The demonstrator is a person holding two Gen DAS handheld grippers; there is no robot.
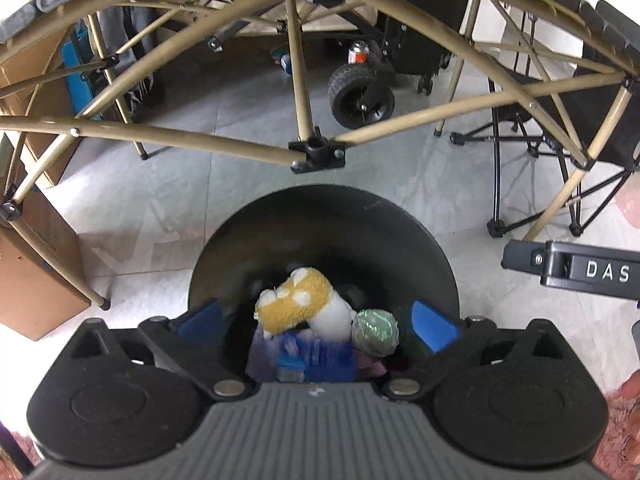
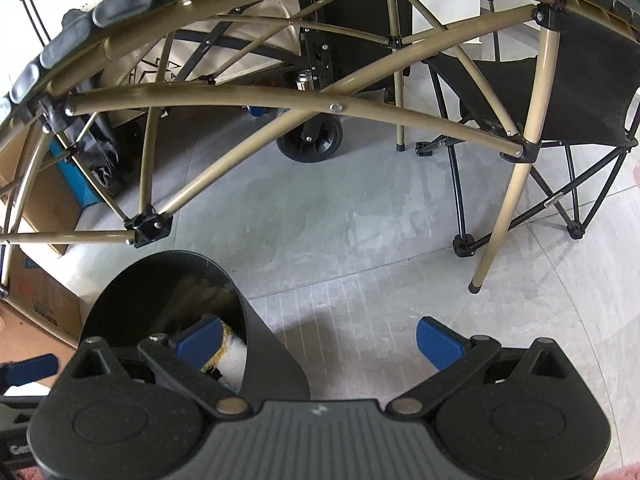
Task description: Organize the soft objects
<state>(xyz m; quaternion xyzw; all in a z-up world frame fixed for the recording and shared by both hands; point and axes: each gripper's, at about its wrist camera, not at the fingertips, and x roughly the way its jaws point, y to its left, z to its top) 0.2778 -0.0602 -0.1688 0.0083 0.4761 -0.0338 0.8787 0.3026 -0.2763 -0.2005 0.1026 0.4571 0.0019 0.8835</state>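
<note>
A round black bin [image 1: 320,224] stands on the floor and holds the soft things. Inside it lie a yellow-and-white plush toy [image 1: 300,300], a shiny green ball [image 1: 375,331] and a blue-purple soft item [image 1: 316,356]. My left gripper [image 1: 316,320] hovers over the bin mouth, open wide, and its blue pads [image 1: 434,326] touch none of the toys. In the right wrist view the same bin [image 2: 132,296] is at the lower left, with the plush toy [image 2: 232,354] showing inside. My right gripper [image 2: 320,340] is open over bare floor beside the bin, with nothing between its fingers.
A tan folding table frame [image 1: 304,80] arches over the bin. Beyond it are a wagon wheel [image 1: 360,96], a black folding chair [image 2: 560,92] at the right and cardboard boxes [image 1: 32,280] at the left. Pink rug [image 1: 620,432] shows at the lower right corner.
</note>
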